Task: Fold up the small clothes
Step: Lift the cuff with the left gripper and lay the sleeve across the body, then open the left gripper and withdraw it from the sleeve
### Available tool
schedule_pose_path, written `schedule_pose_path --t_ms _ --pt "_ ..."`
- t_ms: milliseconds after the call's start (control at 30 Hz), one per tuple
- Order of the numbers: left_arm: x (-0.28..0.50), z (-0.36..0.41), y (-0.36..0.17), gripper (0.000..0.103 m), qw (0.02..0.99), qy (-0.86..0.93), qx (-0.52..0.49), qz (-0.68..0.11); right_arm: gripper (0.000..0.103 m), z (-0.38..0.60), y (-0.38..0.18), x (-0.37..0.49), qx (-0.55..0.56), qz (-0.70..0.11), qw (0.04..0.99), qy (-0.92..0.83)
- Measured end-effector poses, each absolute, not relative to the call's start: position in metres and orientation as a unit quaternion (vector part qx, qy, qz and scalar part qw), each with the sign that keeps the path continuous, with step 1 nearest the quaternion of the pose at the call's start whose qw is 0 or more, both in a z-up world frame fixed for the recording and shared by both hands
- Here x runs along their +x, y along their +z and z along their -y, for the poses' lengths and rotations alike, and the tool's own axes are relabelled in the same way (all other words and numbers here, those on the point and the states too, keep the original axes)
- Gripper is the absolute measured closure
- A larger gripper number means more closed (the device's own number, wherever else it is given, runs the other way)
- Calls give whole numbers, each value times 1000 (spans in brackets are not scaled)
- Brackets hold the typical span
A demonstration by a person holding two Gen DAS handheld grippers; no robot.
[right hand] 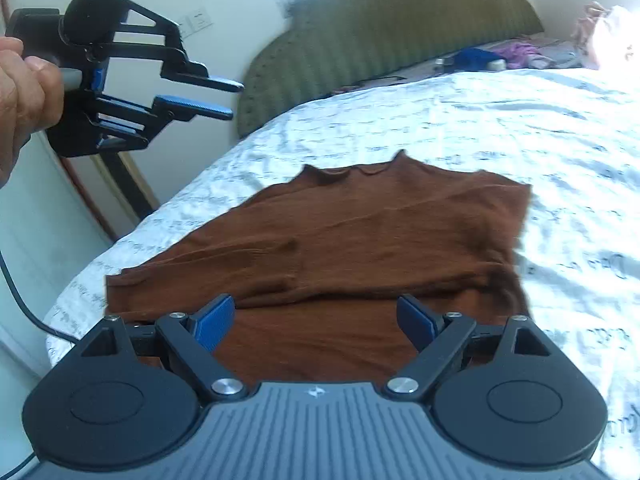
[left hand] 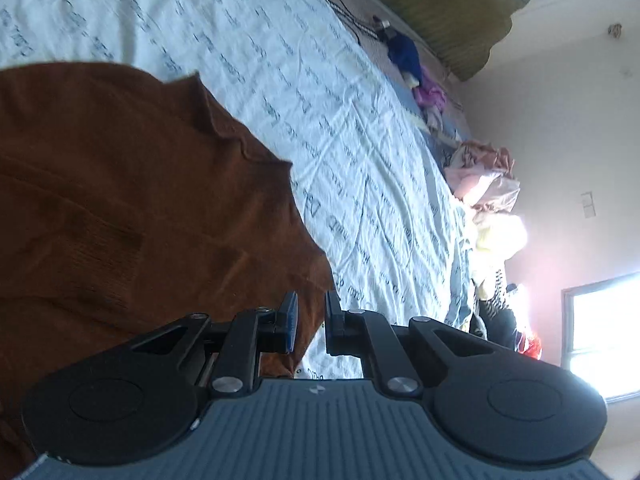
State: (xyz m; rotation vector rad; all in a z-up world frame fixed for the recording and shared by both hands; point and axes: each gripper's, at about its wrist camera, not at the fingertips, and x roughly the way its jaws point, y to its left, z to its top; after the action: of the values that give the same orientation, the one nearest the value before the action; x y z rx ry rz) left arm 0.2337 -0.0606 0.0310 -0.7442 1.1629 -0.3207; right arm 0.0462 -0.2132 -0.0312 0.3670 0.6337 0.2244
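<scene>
A brown knit sweater (right hand: pixel 360 240) lies flat on the white printed bed sheet (right hand: pixel 520 128), with one sleeve folded across its body. It fills the left of the left wrist view (left hand: pixel 120 200). My right gripper (right hand: pixel 316 320) is open wide, hovering over the sweater's near hem, holding nothing. My left gripper (left hand: pixel 310 320) has a narrow gap between its jaws and is empty. It also shows in the right wrist view (right hand: pixel 236 98), held in the air off the bed's left edge, well above the sweater.
A green padded headboard (right hand: pixel 400 40) stands at the far end of the bed. Blue and pink clothes (left hand: pixel 416 72) and a pile of pale garments (left hand: pixel 488 192) lie along the far side of the bed. A window (left hand: pixel 604 328) shines on the wall.
</scene>
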Motion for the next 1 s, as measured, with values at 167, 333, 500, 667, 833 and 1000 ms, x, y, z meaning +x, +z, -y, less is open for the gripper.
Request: schedule_pose_path --t_ms 167,333,500,667,833,1000 --pt "219 98 -13 91 712 -199 -351 -575 14 244 -35 37 188 -305 929 93" --pt "188 6 -5 41 749 -205 -326 -539 15 261 -42 56 258 -290 909 153" --pt "171 -161 13 35 837 -76 -265 -472 15 235 -48 108 286 -310 878 224" --pt "174 -264 2 35 838 -48 -248 -483 15 195 -66 166 308 -363 835 275" --pt "189 -288 -22 45 813 -96 -279 -502 39 168 -77 187 295 -414 830 230" --pt "211 -294 -47 96 796 -103 -301 -516 68 155 -80 188 271 -426 833 227"
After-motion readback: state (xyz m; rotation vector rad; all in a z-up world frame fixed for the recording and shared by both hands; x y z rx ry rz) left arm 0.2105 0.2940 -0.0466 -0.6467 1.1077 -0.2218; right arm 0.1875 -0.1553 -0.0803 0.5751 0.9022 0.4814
